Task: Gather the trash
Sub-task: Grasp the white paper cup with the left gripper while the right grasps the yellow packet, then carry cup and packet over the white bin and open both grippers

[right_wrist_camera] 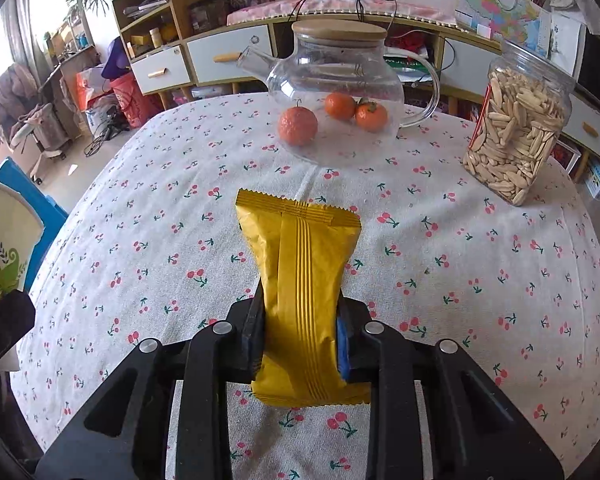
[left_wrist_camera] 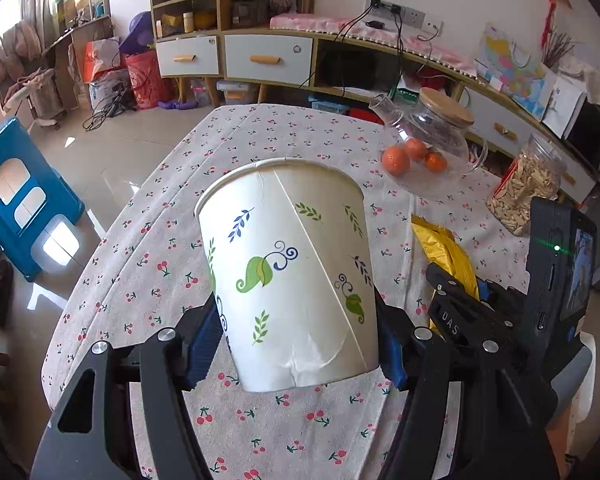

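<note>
Between the right gripper's (right_wrist_camera: 300,340) nearly closed jaws, a light, crinkly gold wrapper (right_wrist_camera: 300,280) is being pinched at its six-o'clock end, while a thin, crushable paper cup (left_wrist_camera: 288,272) is being clasped low on its wall by the half-open left gripper (left_wrist_camera: 300,344)

We see a matt paper cup (left_wrist_camera: 288,268) creased near its base, a glossy gold foil wrapper (right_wrist_camera: 304,292), coarse woven cloth (right_wrist_camera: 480,280) over the desk, and a clear glass teapot (right_wrist_camera: 336,80) with a wooden lid.

Counted on the table (right_wrist_camera: 500,280), relative to the glass teapot (right_wrist_camera: 340,92): one teapot; three oranges (right_wrist_camera: 298,126) at its base; one jar of seeds (right_wrist_camera: 518,132) to its right; one gold wrapper (right_wrist_camera: 300,272) in front; one paper cup (left_wrist_camera: 288,264) front-left.
</note>
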A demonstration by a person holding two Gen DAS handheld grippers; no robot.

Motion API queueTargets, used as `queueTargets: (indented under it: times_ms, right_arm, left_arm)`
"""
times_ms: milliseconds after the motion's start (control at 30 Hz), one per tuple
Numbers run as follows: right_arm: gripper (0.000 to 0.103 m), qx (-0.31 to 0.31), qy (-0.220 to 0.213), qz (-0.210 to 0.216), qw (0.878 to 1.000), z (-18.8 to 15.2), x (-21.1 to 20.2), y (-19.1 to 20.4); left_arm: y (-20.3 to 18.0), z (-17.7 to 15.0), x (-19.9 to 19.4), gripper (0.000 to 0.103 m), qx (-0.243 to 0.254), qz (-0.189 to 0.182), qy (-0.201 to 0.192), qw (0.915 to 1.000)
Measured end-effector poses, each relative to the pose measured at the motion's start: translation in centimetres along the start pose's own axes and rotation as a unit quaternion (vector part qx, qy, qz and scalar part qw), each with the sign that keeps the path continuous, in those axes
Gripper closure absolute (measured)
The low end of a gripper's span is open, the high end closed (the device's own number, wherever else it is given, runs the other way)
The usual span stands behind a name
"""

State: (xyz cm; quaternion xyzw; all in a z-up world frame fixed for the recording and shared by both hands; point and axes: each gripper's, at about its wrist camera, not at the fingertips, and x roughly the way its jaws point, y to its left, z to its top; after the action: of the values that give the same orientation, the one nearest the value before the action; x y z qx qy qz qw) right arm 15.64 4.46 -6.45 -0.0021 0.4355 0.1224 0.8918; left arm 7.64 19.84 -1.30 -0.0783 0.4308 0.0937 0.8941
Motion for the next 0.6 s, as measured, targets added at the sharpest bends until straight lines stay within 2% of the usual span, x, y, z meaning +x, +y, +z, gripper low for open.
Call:
queueTargets:
  times_ms: [300,600]
  right_arm:
    - [0.077,-0.002,-0.075,-0.011,0.997,0.6,-6.9,-3.9]
    - [0.077,0.022,-0.119,-0.071,0.990,-0.8,-11.9,-11.1]
  left_arm:
    - [-3.4,0.3,-1.6,0.039,0.014,-0.018,-0.025,0.9994]
    - [-10.0,0.0,-3.6,0.039,0.049,-0.055,-0.051,0.9960]
